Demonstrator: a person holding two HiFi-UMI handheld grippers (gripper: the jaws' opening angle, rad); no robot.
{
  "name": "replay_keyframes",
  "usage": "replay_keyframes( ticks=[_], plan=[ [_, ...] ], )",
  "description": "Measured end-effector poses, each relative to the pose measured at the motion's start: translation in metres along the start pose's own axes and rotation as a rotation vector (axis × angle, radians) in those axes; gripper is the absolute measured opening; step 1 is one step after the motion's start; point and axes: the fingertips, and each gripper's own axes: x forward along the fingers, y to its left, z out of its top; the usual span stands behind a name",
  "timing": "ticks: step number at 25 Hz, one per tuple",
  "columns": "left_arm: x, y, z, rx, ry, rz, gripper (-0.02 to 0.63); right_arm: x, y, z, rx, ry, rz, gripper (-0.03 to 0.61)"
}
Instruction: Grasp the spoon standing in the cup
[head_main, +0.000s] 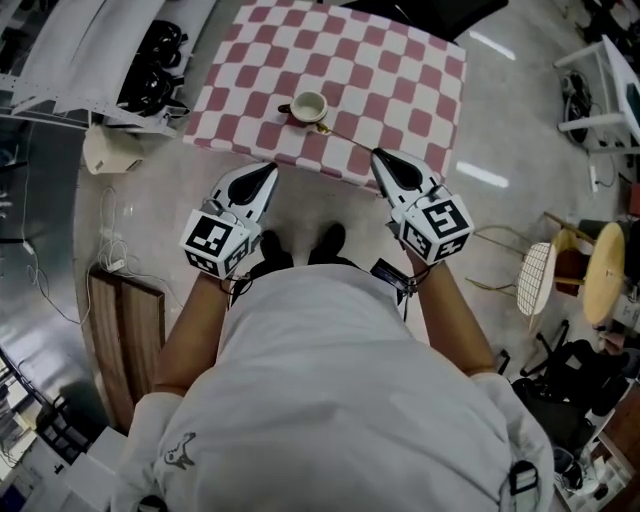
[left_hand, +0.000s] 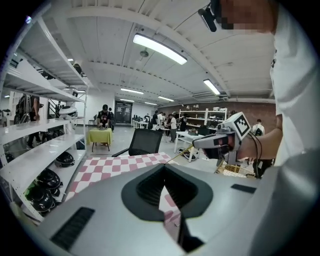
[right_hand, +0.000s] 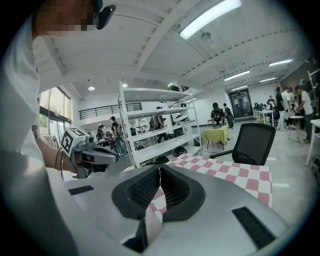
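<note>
A small cream cup stands near the front edge of a table with a red-and-white checked cloth. A thin golden spoon leans out of the cup toward the front right. Both grippers hover just off the table's front edge, short of the cup. My left gripper is shut and empty, to the cup's front left. My right gripper is shut and empty too, its tip close to the end of the spoon's handle. In the left gripper view the jaws meet; in the right gripper view they meet too.
White shelves with dark helmets stand left of the table. A black office chair sits at the table's far side. A wooden board lies on the floor at left; stools and a wire chair stand at right.
</note>
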Motion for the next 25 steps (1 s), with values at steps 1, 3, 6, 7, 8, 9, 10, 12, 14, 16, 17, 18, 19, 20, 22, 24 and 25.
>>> replay_keyframes(
  ticks=[1, 3, 6, 7, 8, 9, 10, 12, 14, 16, 17, 18, 19, 20, 22, 24, 25],
  plan=[
    [-0.003, -0.001, 0.000, 0.003, -0.004, -0.004, 0.011, 0.000, 0.003, 0.001, -0.003, -0.003, 0.000, 0.034],
    [-0.008, -0.002, 0.000, 0.003, -0.011, -0.014, 0.011, -0.001, 0.011, 0.003, -0.003, -0.008, -0.004, 0.034],
    [-0.015, -0.001, 0.001, 0.001, -0.025, -0.031, 0.011, -0.004, 0.024, 0.004, -0.001, -0.016, -0.022, 0.034],
    [-0.017, -0.002, 0.001, 0.001, -0.028, -0.040, 0.011, -0.005, 0.028, 0.004, -0.001, -0.017, -0.029, 0.034],
    [-0.019, -0.002, 0.000, 0.003, -0.031, -0.051, 0.011, -0.007, 0.033, 0.004, -0.002, -0.017, -0.036, 0.034],
    [-0.022, -0.003, -0.001, 0.007, -0.033, -0.061, 0.011, -0.007, 0.038, 0.004, -0.004, -0.017, -0.043, 0.034],
    [-0.025, -0.003, -0.001, 0.011, -0.036, -0.070, 0.011, -0.008, 0.043, 0.003, -0.006, -0.019, -0.049, 0.034],
    [-0.032, -0.003, -0.004, 0.014, -0.043, -0.085, 0.011, -0.010, 0.054, 0.002, -0.008, -0.023, -0.064, 0.034],
    [-0.040, -0.004, -0.008, 0.011, -0.047, -0.104, 0.011, -0.012, 0.066, -0.001, 0.001, -0.025, -0.083, 0.034],
    [-0.051, -0.005, -0.010, 0.013, -0.051, -0.126, 0.011, -0.013, 0.078, -0.001, 0.004, -0.029, -0.100, 0.034],
    [-0.056, -0.003, -0.010, 0.016, -0.054, -0.136, 0.011, -0.013, 0.085, 0.000, 0.001, -0.033, -0.107, 0.034],
    [-0.061, -0.002, -0.009, 0.021, -0.058, -0.144, 0.011, -0.012, 0.092, 0.001, -0.003, -0.036, -0.114, 0.034],
    [-0.067, 0.000, -0.009, 0.024, -0.062, -0.152, 0.011, -0.011, 0.098, 0.001, -0.005, -0.038, -0.121, 0.034],
    [-0.072, 0.001, -0.009, 0.027, -0.066, -0.160, 0.011, -0.011, 0.105, 0.001, -0.006, -0.039, -0.129, 0.034],
    [-0.084, 0.003, -0.011, 0.033, -0.072, -0.178, 0.011, -0.012, 0.118, 0.001, 0.000, -0.044, -0.145, 0.034],
    [-0.096, 0.004, -0.012, 0.039, -0.077, -0.195, 0.011, -0.013, 0.132, 0.001, 0.004, -0.050, -0.160, 0.034],
    [-0.102, 0.004, -0.013, 0.041, -0.080, -0.203, 0.011, -0.014, 0.139, 0.002, 0.003, -0.053, -0.167, 0.034]
  ],
)
